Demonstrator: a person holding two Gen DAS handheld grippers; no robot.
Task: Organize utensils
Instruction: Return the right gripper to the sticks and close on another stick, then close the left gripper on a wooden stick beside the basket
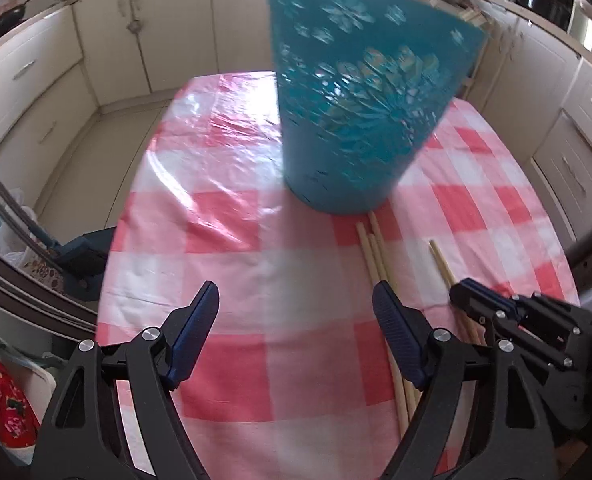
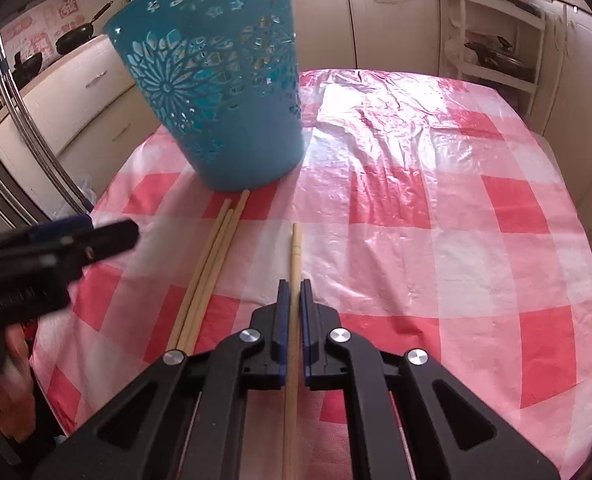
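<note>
A teal plastic basket (image 2: 220,92) with cut-out flower patterns stands upright on the red-and-white checked tablecloth (image 2: 416,208); the same basket (image 1: 360,100) fills the upper middle of the left wrist view. My right gripper (image 2: 295,286) is shut on a single wooden chopstick (image 2: 295,256) that runs between its pads. Three more chopsticks (image 2: 212,264) lie side by side to its left, their tips near the basket's base. My left gripper (image 1: 296,300) is open over bare cloth, with nothing between its fingers, just left of those chopsticks (image 1: 376,256).
Cream kitchen cabinets (image 1: 76,64) surround the table. A white shelf rack (image 2: 500,44) stands at the back right. Metal chair rails (image 2: 28,136) rise at the table's left edge. A frying pan (image 2: 76,36) sits on the counter behind.
</note>
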